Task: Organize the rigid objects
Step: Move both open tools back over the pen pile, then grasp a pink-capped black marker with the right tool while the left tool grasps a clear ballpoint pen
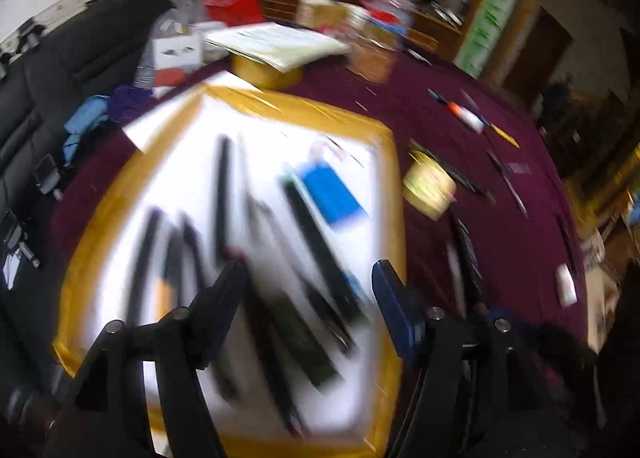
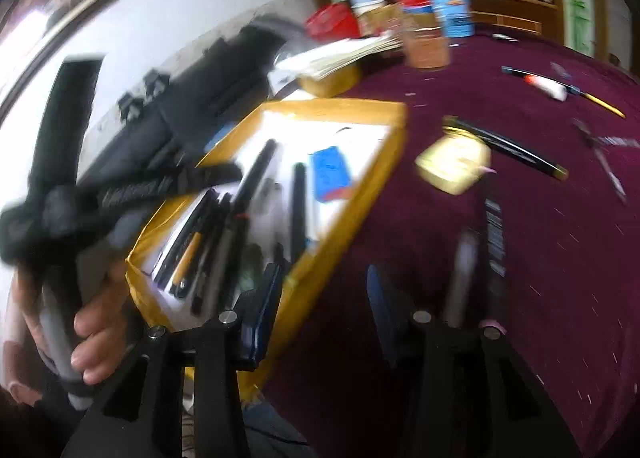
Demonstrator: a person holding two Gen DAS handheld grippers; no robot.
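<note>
Pens (image 1: 256, 242) lie packed in the yellow tray (image 1: 394, 193) at the frame's middle; more pens (image 2: 516, 145) sit on the bench (image 2: 520, 258), right. Left gripper (image 1: 308, 282) and right gripper (image 2: 324, 290) are open, holding nothing. Blur means fast hands; one could bump the tray.

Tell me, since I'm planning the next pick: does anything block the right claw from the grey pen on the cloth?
Nothing visible does. The grey pen lies on bare maroon cloth just ahead of the open right claw.
</note>
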